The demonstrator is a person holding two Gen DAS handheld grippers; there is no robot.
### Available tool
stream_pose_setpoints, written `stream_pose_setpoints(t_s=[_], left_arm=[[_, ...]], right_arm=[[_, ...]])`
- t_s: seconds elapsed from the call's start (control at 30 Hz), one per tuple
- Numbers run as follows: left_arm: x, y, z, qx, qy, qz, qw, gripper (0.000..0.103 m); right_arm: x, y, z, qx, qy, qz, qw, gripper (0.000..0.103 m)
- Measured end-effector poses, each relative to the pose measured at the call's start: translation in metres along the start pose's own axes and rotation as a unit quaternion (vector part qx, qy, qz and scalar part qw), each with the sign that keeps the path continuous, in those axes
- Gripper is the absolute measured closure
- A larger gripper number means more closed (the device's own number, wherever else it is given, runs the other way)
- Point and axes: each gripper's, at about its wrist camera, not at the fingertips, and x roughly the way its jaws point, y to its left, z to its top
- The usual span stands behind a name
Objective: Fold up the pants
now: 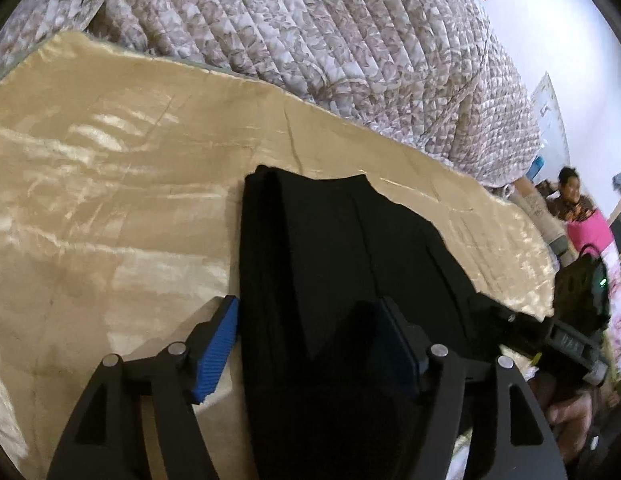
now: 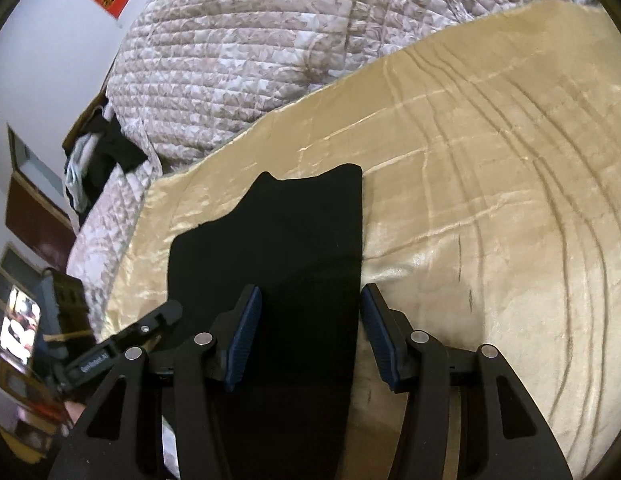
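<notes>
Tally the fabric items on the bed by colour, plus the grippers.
Black pants: 1
Gold satin sheet: 1
Grey-patterned quilt: 1
Grippers, jaws open: 2, left gripper and right gripper
Total: 5

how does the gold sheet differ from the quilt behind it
The gold sheet is plain, shiny satin; the quilt is matte, with a grey-brown floral print and stitched squares. The gold sheet lies spread nearly flat with shallow creases; the quilt is heaped up in a bulky mound. The gold sheet carries the black pants; the quilt does not touch them. Both are bedding on the same bed.
</notes>
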Motion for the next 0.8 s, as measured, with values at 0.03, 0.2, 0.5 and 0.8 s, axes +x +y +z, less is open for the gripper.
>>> stream_pose_setpoints(t_s=[0.03,0.2,0.5,0.8], left_arm=[[-0.002,0.0,-0.003,-0.004,0.0,-0.007,1.0,0.032],[-0.009,-0.001,-0.012,-0.012,0.003,-0.022,0.9997,0.032],[0.011,-0.012,0.002,0.013,-0.003,0.011,0.9999,0.034],[0.003,-0.031,-0.001,0.052,-0.011,0.034,0.998,0.066]], right_arm=[[0.0,0.001,-0.003,0.004,0.005,0.009,1.0,0.051],[-0.007,0.002,-0.015,0.007,0.014,0.029,0.999,0.051],[0.009,0.004,0.0,0.011,0.01,0.019,1.0,0.051],[0.007,0.01,0.0,0.015,0.006,-0.014,1.0,0.075]])
